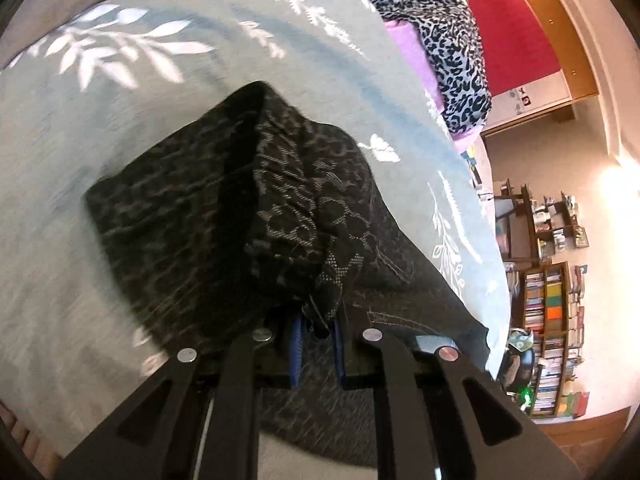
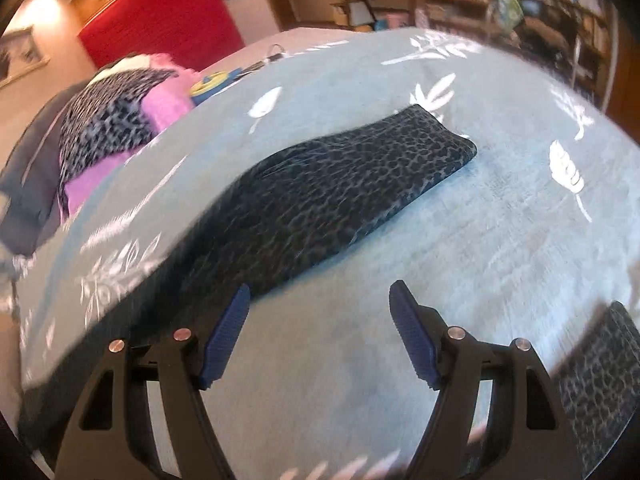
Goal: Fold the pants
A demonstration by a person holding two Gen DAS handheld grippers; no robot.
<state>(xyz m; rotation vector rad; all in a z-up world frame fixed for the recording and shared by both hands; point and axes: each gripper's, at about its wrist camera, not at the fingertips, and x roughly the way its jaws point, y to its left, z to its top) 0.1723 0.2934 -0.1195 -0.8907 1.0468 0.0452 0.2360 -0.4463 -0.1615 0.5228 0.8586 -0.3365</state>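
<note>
Left gripper [image 1: 316, 330]: blue pads pinched on a bunched edge of the dark leopard-print fabric pants [image 1: 240, 208] — cloth lifted.
Right gripper [image 2: 320, 332]: jaws wide, holding nothing, above the bedspread.
Pants: stretched across the pale blue leaf-print bedspread [image 2: 500, 220].
Behind: pink-and-leopard clothes pile [image 2: 120, 120].

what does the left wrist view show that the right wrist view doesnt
Only the left wrist view shows the left gripper shut on the pants, lifting the gathered waistband edge off the bedspread.

Only the right wrist view shows the right gripper open and holding nothing above the bedspread, a flat folded stretch of the pants lying ahead of it, and a yellow and blue object further back.

Both show the leaf-print bedspread, the pile of leopard and pink clothes, the red panel and the bookshelves.
</note>
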